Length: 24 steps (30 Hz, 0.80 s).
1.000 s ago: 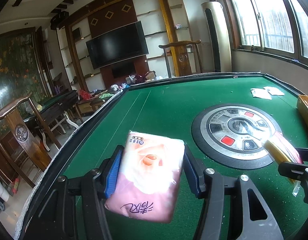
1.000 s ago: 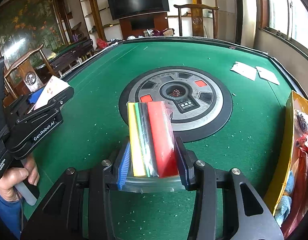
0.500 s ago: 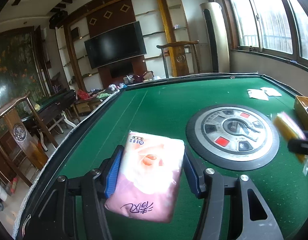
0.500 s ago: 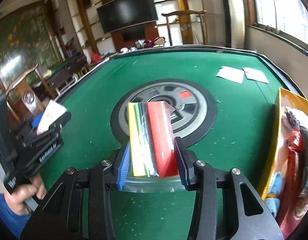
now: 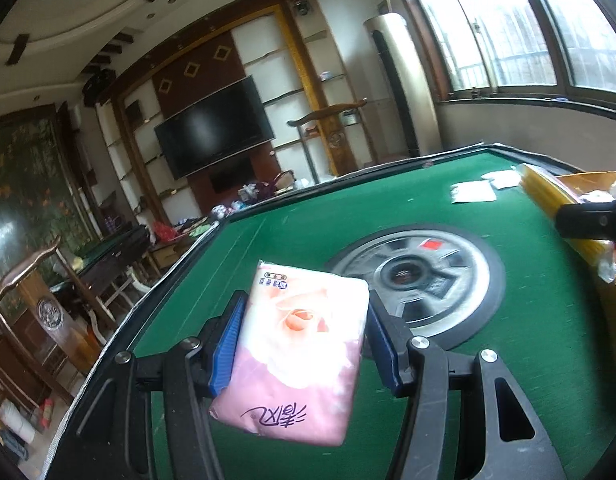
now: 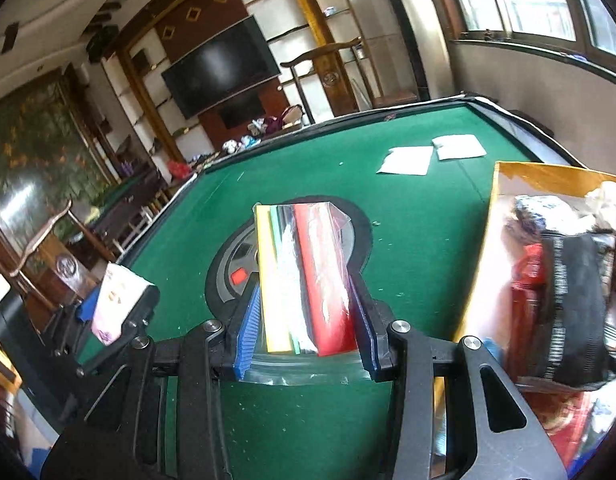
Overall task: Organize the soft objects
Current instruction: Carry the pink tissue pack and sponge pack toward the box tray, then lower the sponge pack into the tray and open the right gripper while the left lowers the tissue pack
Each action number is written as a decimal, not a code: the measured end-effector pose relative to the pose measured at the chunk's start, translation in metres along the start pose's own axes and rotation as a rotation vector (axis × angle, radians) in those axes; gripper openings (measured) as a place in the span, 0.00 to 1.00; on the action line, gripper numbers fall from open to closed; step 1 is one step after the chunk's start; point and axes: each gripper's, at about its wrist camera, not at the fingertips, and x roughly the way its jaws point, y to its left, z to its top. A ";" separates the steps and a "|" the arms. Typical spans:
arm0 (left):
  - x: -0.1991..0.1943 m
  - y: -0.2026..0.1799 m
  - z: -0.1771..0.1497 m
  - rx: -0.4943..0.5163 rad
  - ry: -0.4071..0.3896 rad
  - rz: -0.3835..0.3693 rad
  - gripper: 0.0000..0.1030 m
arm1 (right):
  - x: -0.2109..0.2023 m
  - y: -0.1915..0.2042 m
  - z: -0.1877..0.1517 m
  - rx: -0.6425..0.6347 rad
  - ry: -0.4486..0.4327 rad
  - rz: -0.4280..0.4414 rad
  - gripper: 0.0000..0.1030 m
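Observation:
My left gripper (image 5: 303, 340) is shut on a pink tissue pack (image 5: 299, 352) with a rose print, held above the green table (image 5: 267, 248). My right gripper (image 6: 303, 320) is shut on a clear bag of coloured sheets (image 6: 303, 276), yellow, green and red, held above the table beside a yellow box (image 6: 508, 176) full of soft items. In the left wrist view the right gripper (image 5: 592, 220) and its bag (image 5: 548, 196) show at the right edge. In the right wrist view the left gripper and tissue pack (image 6: 115, 300) show at lower left.
A round grey control hub (image 5: 412, 276) sits in the table's middle. Two white paper pieces (image 6: 408, 160) lie at the far right of the felt. A black striped pouch (image 6: 572, 304) and red items fill the box. Chairs and a TV stand beyond the table.
Both grippers have risen and tilted. The right gripper has moved right with its bag, closer to the yellow box. The left gripper still holds the tissue pack.

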 end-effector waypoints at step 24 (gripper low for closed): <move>-0.076 -0.136 0.036 0.157 -0.071 -0.335 0.57 | -0.135 -0.124 -0.027 0.187 -0.174 -0.319 0.40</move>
